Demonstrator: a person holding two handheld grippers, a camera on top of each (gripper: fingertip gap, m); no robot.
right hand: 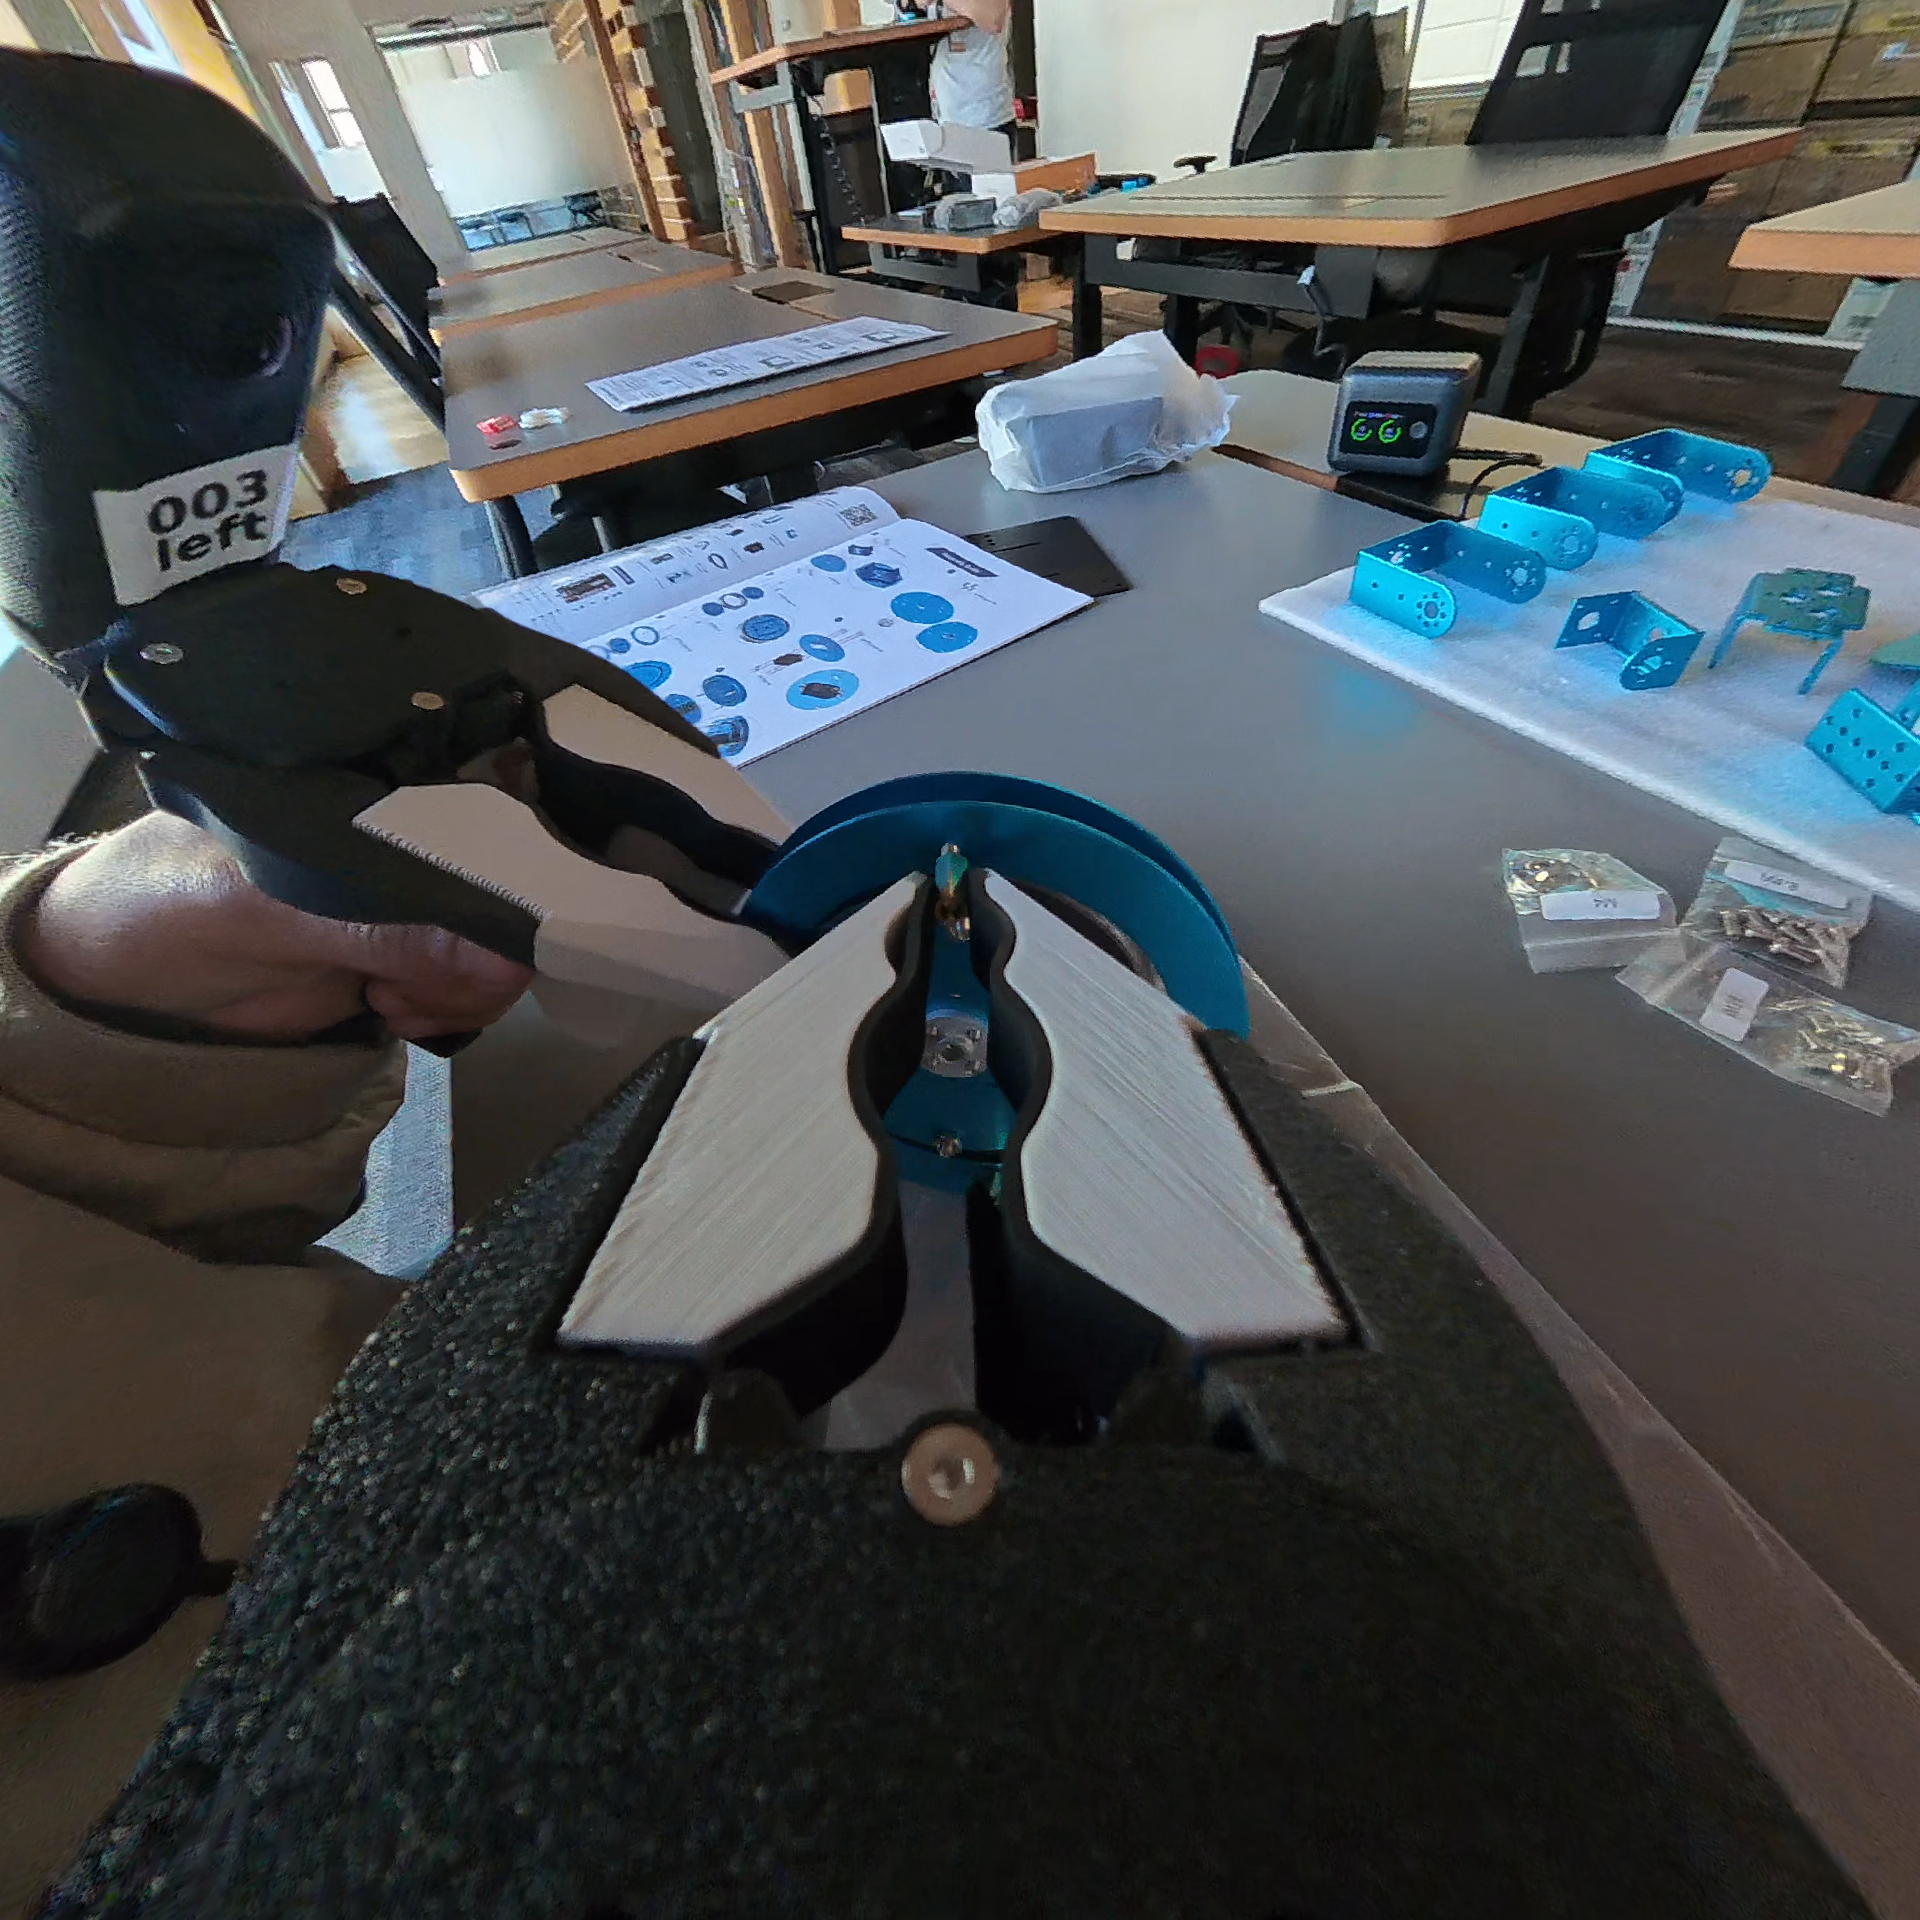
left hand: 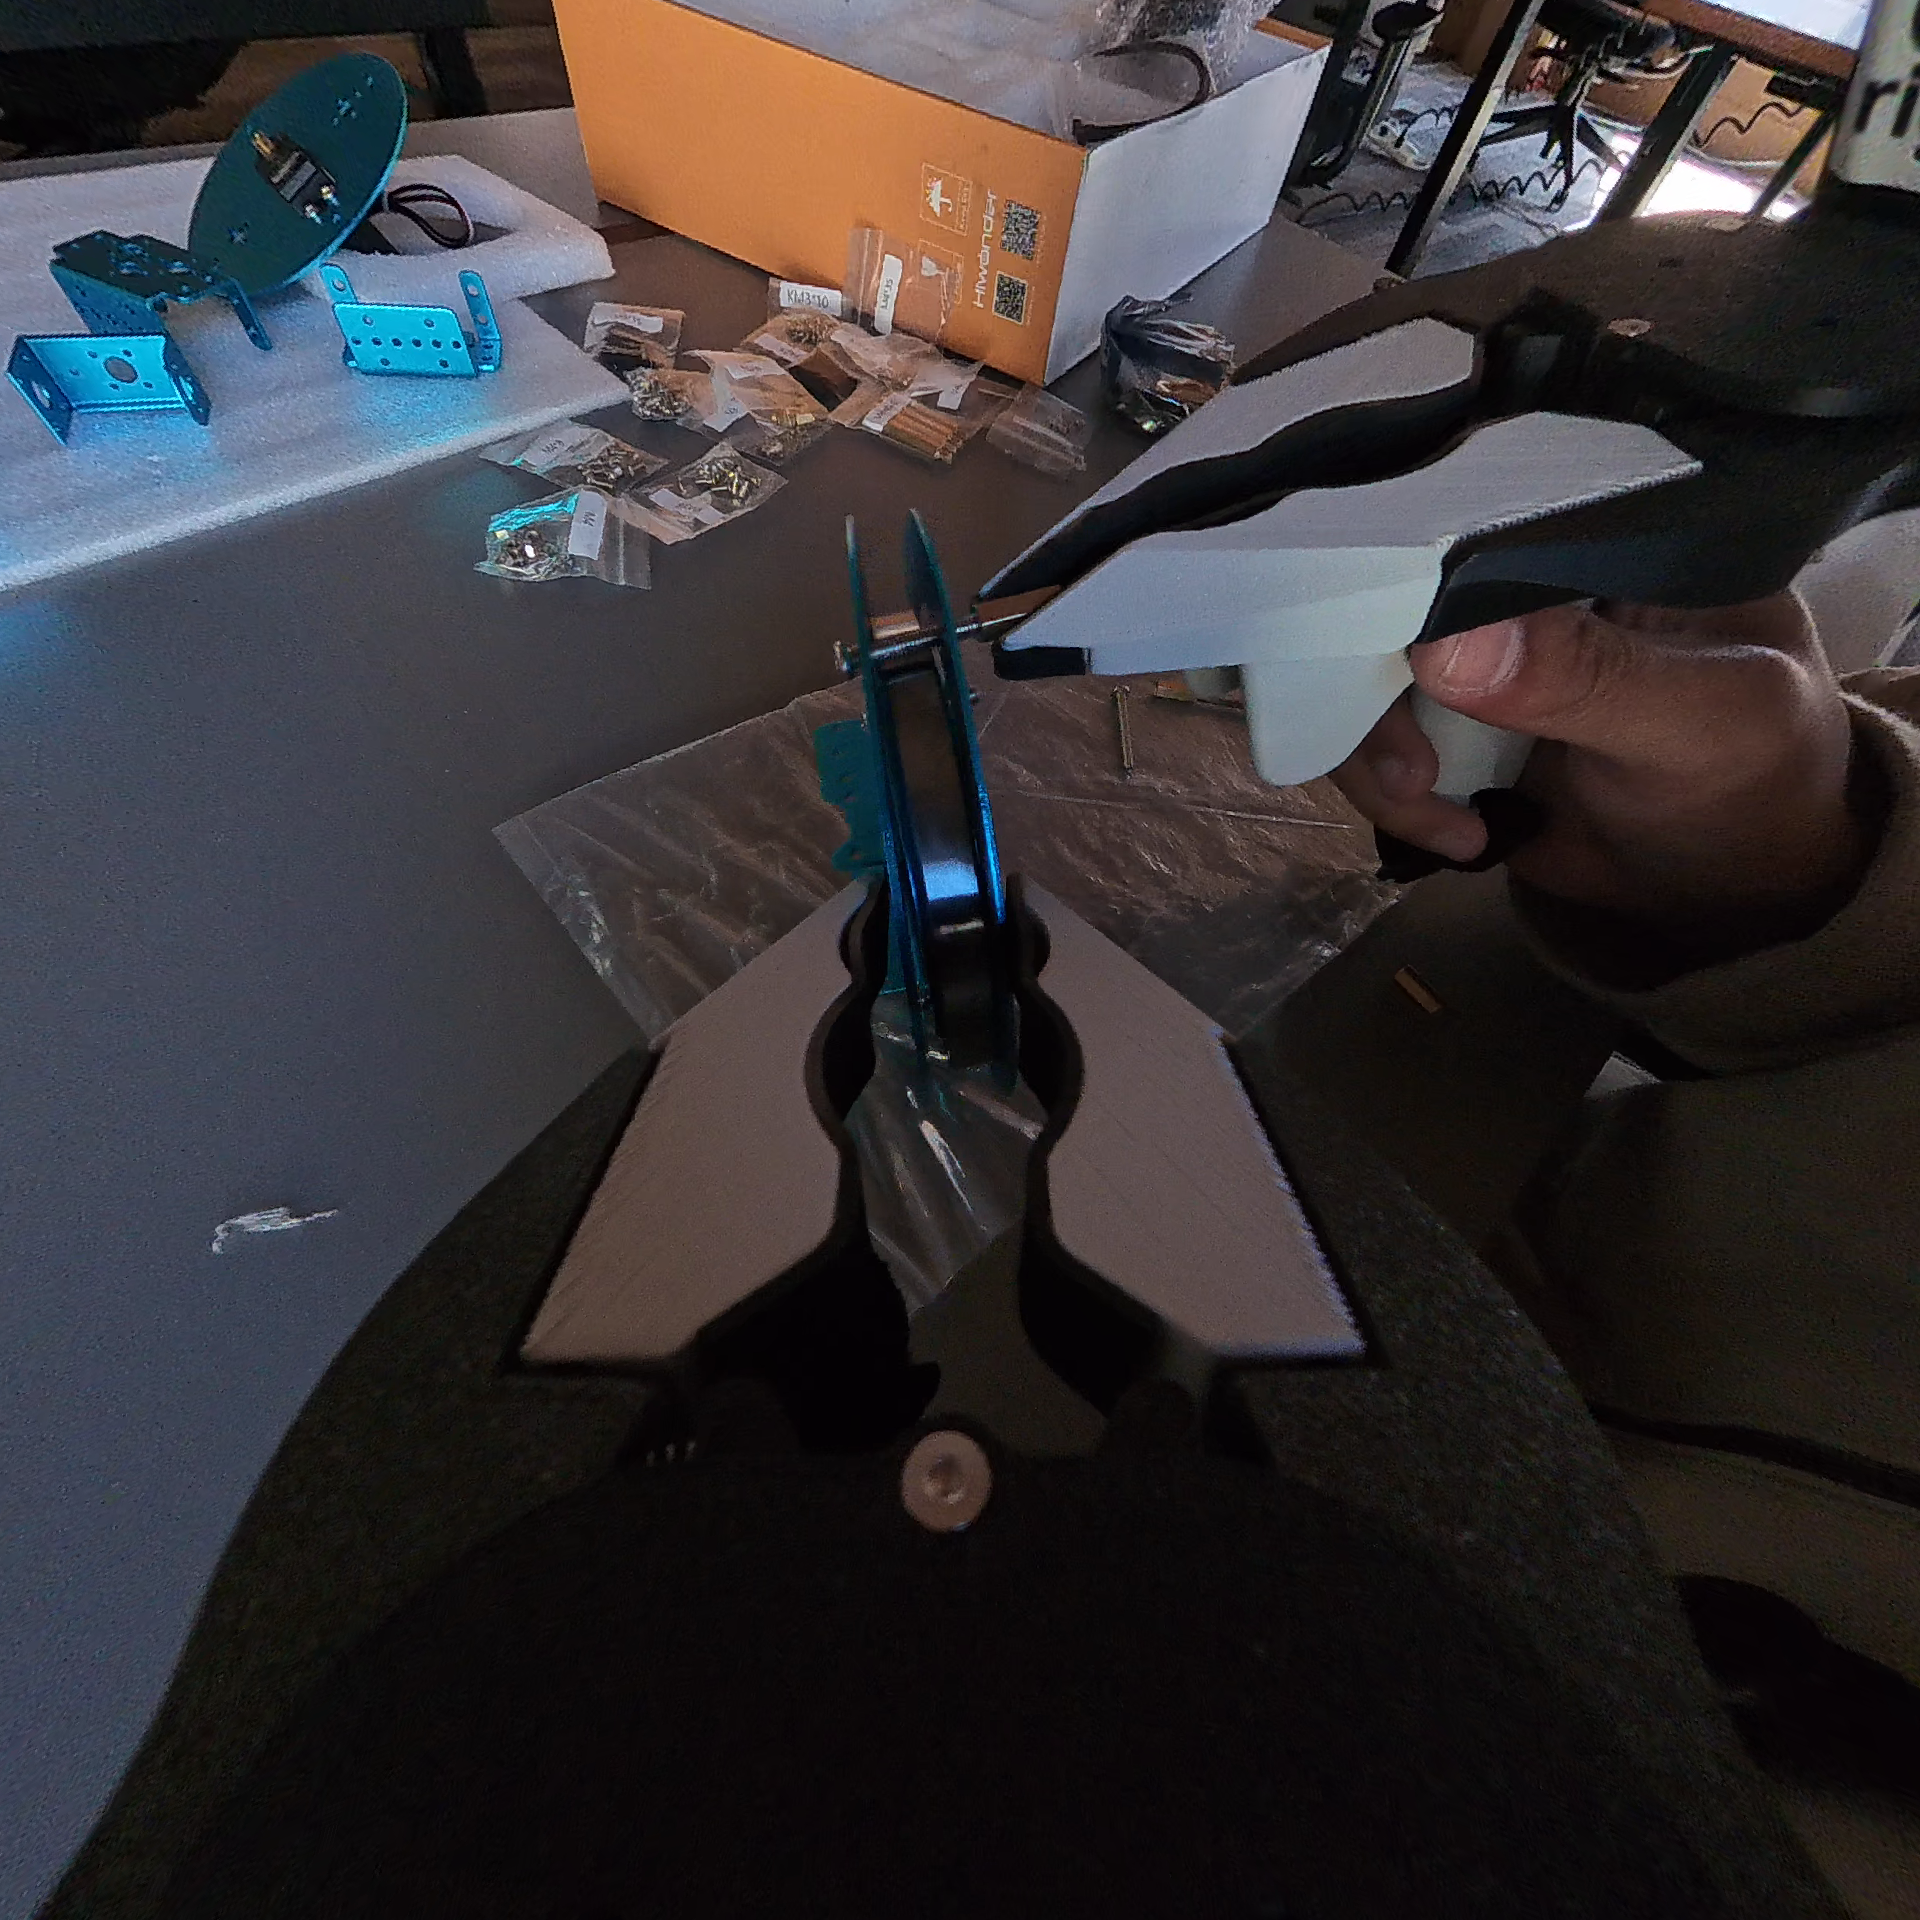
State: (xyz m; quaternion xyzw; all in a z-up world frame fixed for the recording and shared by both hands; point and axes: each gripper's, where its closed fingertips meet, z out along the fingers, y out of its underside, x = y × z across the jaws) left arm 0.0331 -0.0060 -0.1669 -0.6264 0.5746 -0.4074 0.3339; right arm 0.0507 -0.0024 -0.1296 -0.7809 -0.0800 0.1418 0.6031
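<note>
Open-plan office doubling as workshop: height-adjustable desks, office chairs, stacked boxes filling the room.

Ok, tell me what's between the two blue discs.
Between the blue discs, a black round part and a brass spacer on a screw, which the right gripper pinches. The left gripper covers the lower part.

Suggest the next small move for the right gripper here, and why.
Probably ease the right gripper straight along the screw, seating it further: the left gripper clamps the blue disc assembly on edge, and the screw already spans both discs.
</note>
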